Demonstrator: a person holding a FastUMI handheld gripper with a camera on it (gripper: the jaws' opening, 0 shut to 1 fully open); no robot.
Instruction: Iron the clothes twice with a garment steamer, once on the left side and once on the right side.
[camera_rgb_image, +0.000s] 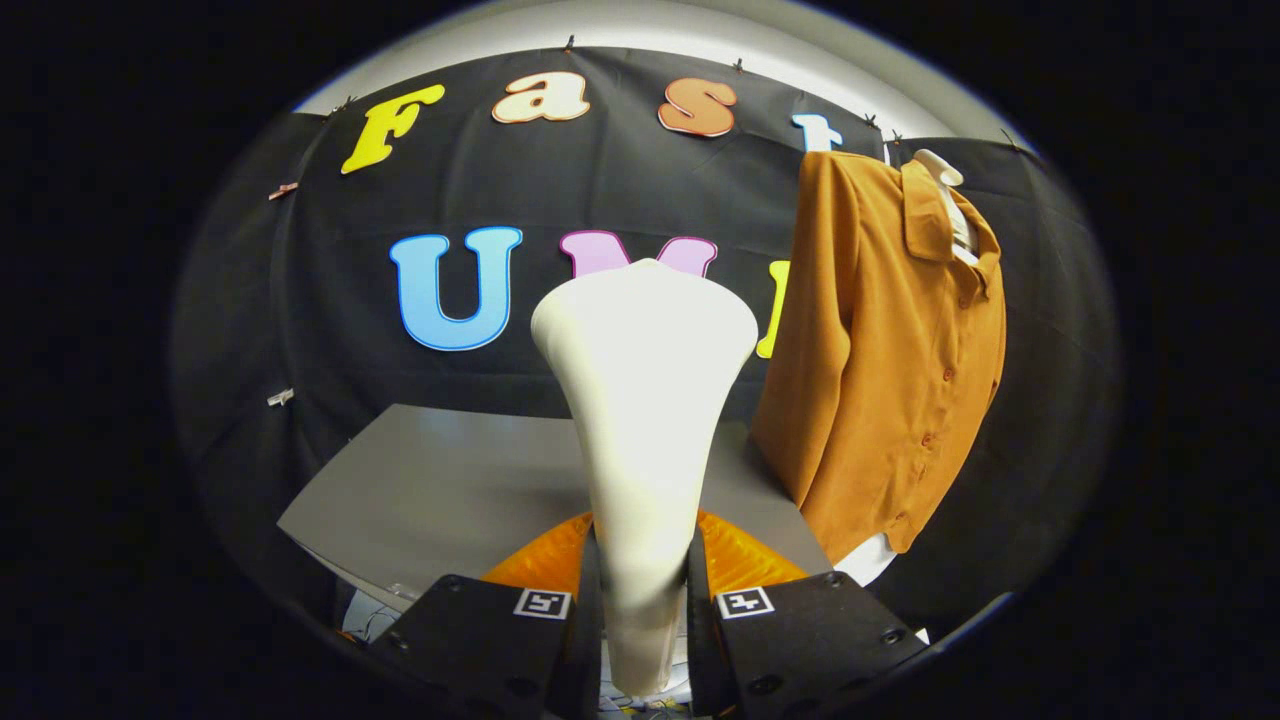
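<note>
A white garment steamer (645, 400) stands upright between my fingers, its wide head rising well above them. My gripper (645, 590) is shut on the steamer's narrow handle, both fingers pressing its sides. An orange button-up shirt (890, 350) hangs on a white hanger (945, 185) to the right of the steamer and beyond it, against the black cloth wall. The shirt's front with its buttons faces right of me, one sleeve hanging down its left side. The steamer head is apart from the shirt.
A grey table (450, 490) lies below and behind the steamer, reaching left. The black cloth wall (300, 300) closes off the back. Something white (865, 560) shows below the shirt's hem.
</note>
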